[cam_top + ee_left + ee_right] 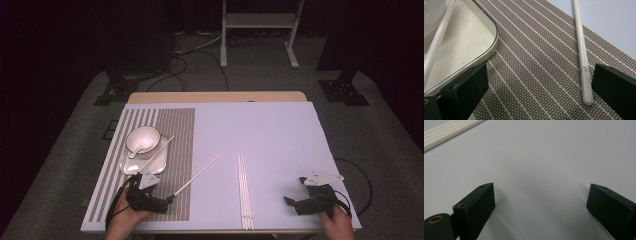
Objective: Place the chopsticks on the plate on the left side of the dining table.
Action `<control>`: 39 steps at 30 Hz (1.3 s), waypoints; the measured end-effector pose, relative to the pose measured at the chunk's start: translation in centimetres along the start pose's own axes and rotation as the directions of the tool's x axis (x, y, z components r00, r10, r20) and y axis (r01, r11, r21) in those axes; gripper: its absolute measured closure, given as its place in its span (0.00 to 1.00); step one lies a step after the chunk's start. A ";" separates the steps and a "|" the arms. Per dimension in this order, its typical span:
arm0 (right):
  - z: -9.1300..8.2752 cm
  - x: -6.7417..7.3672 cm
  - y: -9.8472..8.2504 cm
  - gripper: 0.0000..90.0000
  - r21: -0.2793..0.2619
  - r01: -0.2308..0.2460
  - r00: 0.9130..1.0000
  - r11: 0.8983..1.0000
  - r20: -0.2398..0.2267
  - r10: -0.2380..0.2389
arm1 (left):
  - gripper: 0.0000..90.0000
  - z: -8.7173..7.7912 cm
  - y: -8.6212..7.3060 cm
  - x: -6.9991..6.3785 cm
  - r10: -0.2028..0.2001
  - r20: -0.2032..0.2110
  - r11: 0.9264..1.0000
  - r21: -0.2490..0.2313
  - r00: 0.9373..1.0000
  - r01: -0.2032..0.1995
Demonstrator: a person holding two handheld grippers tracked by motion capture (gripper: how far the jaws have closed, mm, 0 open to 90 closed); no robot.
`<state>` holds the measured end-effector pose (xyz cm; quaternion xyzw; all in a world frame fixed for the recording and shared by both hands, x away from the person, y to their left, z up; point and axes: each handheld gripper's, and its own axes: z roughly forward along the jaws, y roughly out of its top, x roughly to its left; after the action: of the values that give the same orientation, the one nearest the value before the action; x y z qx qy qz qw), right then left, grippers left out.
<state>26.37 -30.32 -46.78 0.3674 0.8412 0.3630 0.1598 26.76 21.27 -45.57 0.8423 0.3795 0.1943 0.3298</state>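
My left hand-held gripper [167, 200] rests low over the striped placemat [175, 150] at the near left of the surface [280, 135]. Its jaws stand wide apart and clamp nothing. In the left gripper view, a white chopstick [582, 57] lies on the placemat inside the gap, just beside the right-hand jaw; I cannot tell whether they touch. The blunt end of the chopstick points toward me, and its shaft runs out across the placemat edge onto the bare surface. The left-hand jaw sits just beside the rounded corner of a pale tray [469, 42]. A second chopstick [436, 45] lies across this tray. In the high view, a white bowl [143, 138] with a spoon [136, 150] stands on the tray.

My right hand-held gripper [295, 192] is at the near right of the surface. Its jaws are also wide apart, holding nothing, over bare surface. A row of white chopsticks [244, 192] lies between both hand-held grippers.
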 end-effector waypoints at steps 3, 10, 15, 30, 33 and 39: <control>0.0 0.0 0.0 0.08 0.000 0.000 1.000 1.000 0.000 0.000 | 0.00 0.0 -0.1 0.2 0.000 -0.013 1.000 0.004 1.000 0.000; 0.0 0.0 0.0 0.07 0.000 0.000 1.000 1.000 0.000 0.000 | 0.00 0.0 -0.2 0.5 -0.007 -0.023 1.000 0.002 1.000 0.007; 0.0 0.0 0.0 0.07 0.000 0.000 1.000 1.000 0.000 0.000 | 0.00 -0.1 0.1 0.2 -0.010 0.001 1.000 -0.013 1.000 0.010; 0.0 0.0 0.0 0.08 0.000 0.001 1.000 1.000 0.000 -0.001 | 0.00 0.6 2.3 -1.4 -0.008 0.098 0.998 -0.068 0.995 0.015; 0.0 0.0 0.0 0.07 0.000 0.001 1.000 1.000 0.000 -0.001 | 0.00 0.9 3.0 -1.6 -0.002 0.111 0.997 -0.073 0.994 0.010; 0.0 0.0 0.0 0.07 0.000 0.000 1.000 1.000 0.000 0.000 | 0.00 1.6 3.8 -1.6 -0.003 0.121 0.996 -0.083 0.993 0.013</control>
<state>26.39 -30.33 -46.78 0.3673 0.8414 0.3628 0.1599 28.61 17.49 -44.15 0.8363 0.3539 0.1575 0.3879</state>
